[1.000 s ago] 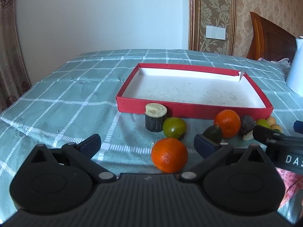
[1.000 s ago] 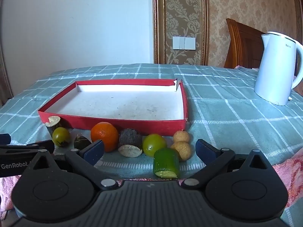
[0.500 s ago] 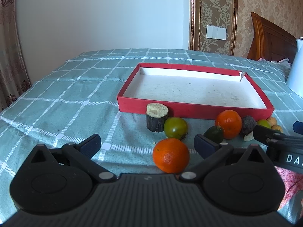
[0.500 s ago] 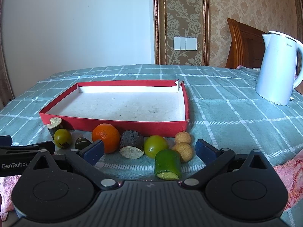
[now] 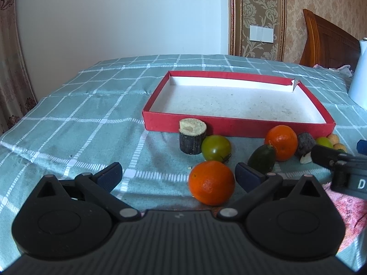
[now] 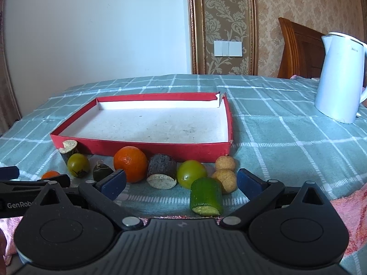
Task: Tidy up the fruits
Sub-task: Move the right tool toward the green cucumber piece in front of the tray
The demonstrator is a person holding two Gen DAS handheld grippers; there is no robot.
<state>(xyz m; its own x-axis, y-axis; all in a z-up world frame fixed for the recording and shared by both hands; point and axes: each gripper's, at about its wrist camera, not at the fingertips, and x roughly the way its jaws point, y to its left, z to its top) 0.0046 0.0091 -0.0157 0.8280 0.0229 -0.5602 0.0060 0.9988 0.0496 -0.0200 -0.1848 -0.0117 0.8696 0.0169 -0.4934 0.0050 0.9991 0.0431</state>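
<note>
Right wrist view: checked teal tablecloth (image 6: 275, 137), white kettle (image 6: 339, 80), patterned wallpaper (image 6: 229, 23), both claws spread apart.

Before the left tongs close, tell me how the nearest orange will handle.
The orange is round and lies loose on the tablecloth, so a nudge will probably roll it. Its dimpled skin should grip fairly well. The open left tongs look wide enough to straddle it.

A crowded row of fruit (image 6: 130, 163) blocks the red tray's (image 6: 142, 147) near wall; its white floor lies open.
</note>
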